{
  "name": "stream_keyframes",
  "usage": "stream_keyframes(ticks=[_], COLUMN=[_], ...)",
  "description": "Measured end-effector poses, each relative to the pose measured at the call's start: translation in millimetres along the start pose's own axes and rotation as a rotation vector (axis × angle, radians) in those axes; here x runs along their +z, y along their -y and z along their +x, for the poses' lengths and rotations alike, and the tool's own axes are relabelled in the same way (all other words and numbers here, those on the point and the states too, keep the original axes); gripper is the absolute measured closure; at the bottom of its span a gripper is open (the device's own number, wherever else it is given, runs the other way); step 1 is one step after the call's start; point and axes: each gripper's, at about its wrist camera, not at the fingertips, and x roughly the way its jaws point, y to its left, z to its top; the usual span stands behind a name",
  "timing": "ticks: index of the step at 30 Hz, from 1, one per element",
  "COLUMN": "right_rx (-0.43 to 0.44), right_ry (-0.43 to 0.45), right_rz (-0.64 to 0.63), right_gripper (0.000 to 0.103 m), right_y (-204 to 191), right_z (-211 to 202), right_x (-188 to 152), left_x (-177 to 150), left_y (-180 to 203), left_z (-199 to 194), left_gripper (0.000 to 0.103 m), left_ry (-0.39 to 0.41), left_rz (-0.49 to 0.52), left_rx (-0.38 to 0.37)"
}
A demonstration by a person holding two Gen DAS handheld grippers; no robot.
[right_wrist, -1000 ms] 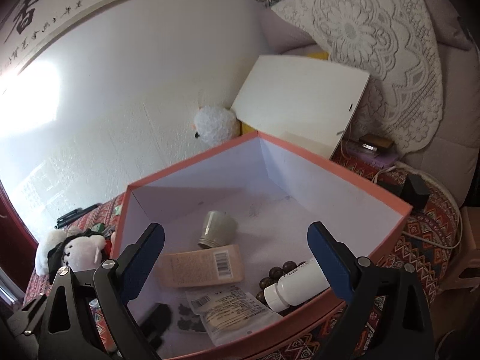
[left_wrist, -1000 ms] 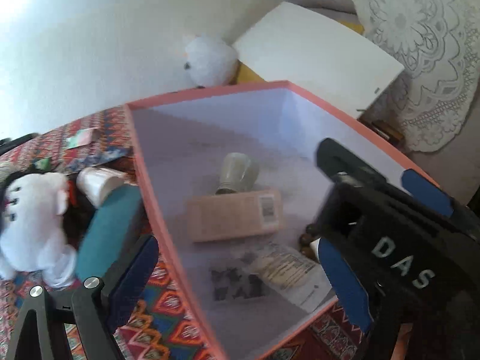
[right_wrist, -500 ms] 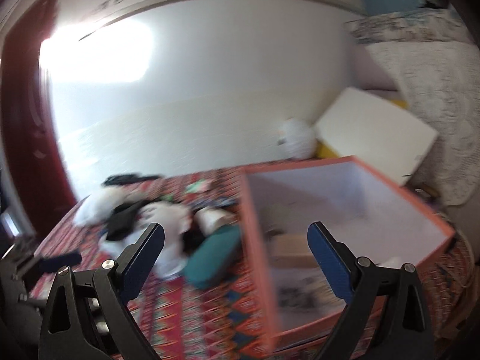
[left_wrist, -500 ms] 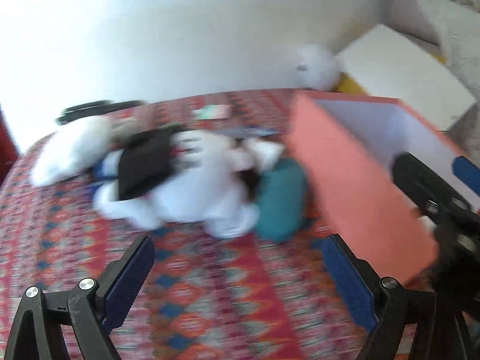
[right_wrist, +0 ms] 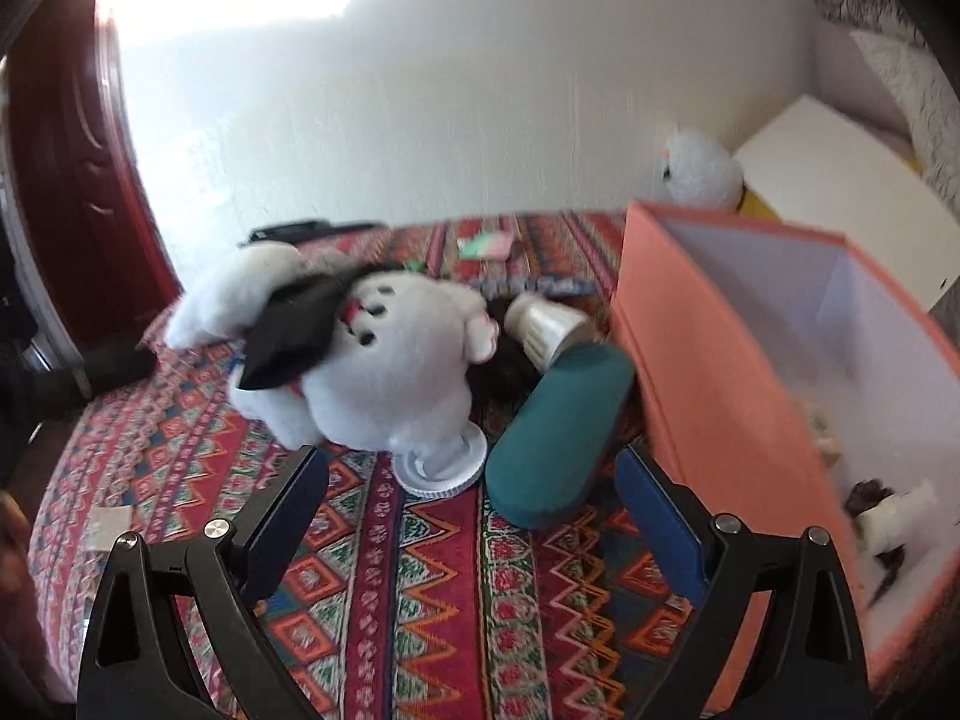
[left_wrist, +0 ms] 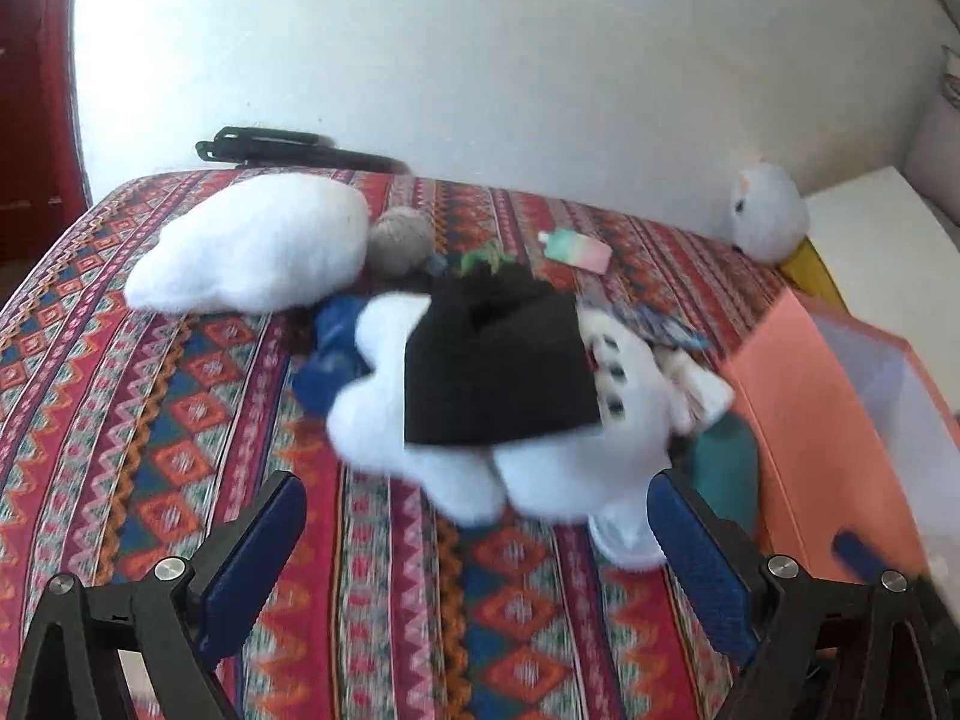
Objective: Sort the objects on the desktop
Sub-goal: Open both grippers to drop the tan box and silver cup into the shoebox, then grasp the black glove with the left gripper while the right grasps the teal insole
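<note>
My landmark is the tall salmon-pink cardboard box (right_wrist: 708,360) with white inner walls, open at the top; a small white bottle (right_wrist: 894,513) and some dark beads lie on its floor, so part of the sorting already sits inside it. Out on the red patterned woven cloth (right_wrist: 420,588), to the left of the box, a heap remains. Biggest there is the white plush toy with a black cap (right_wrist: 384,360), well left of the box wall. Next is the dark teal oblong case (right_wrist: 564,420), touching or nearly touching the box's near corner, its long axis slanting from low left up toward the box. Behind it a ribbed cream cup (right_wrist: 549,330) lies on its side, and a flat white round lid (right_wrist: 441,462) rests at the plush's foot.

My right gripper (right_wrist: 474,501) hangs empty, jaws spread wide, with the teal case straight ahead between the finger lines, so I judge this hand the nearer one. My left gripper (left_wrist: 474,540) is likewise wide and empty, facing the plush.
</note>
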Motion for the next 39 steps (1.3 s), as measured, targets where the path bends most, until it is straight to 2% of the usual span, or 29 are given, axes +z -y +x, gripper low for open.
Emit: stream_keyframes(ticks=[5,8,16,17,19,20,21,22,25,29,34,39], right_rx=[-0.132,-0.121,-0.118,-0.122,-0.131,-0.136,-0.14,-0.16,-0.15,-0.1,0.005,0.108], right_ry=[-0.049,-0.114,-0.24,-0.239,-0.231,-0.23,-0.23,-0.226,-0.232,-0.25,-0.245,-0.242], right_rz=[-0.013,0.02,0.101,0.099,0.091,0.092,0.094,0.086,0.081,0.118,0.146,0.182], right_gripper=[0.008,0.008,0.006,0.007,0.009,0.011,0.026,0.033,0.034,0.034,0.035,0.035], right_y=[4.8,13.6,41.8,42.0,41.5,42.3,43.1,43.8,44.5,48.4,44.5,43.0], right_z=[42.7,70.8,128.1,131.3,133.6,133.1,132.6,131.4,123.7,101.5,57.2,13.4], right_x=[2.8,6.7,16.1,16.9,18.5,19.0,19.6,19.8,17.9,8.9,-9.2,-42.6], left_x=[22.3,31.5,45.0,46.7,50.0,51.2,51.1,49.2,41.7,22.4,-12.4,-59.8], left_y=[15.6,23.3,14.2,13.0,10.7,10.4,8.9,6.3,-2.2,-7.5,-13.4,-28.3], left_z=[48.5,77.1,118.7,123.9,134.3,133.8,129.4,125.1,112.7,79.5,25.8,-26.0], left_gripper=[0.007,0.007,0.008,0.012,0.043,0.077,0.079,0.08,0.08,0.081,0.08,0.08], left_ry=[-0.061,-0.092,-0.141,-0.147,-0.159,-0.158,-0.152,-0.152,-0.159,-0.133,-0.096,-0.062], left_rz=[0.03,0.038,-0.038,-0.047,-0.066,-0.059,-0.062,-0.08,-0.141,-0.145,-0.134,-0.182], left_rx=[-0.006,0.013,0.043,0.047,0.054,0.073,0.066,0.048,0.0,-0.021,-0.045,-0.044])
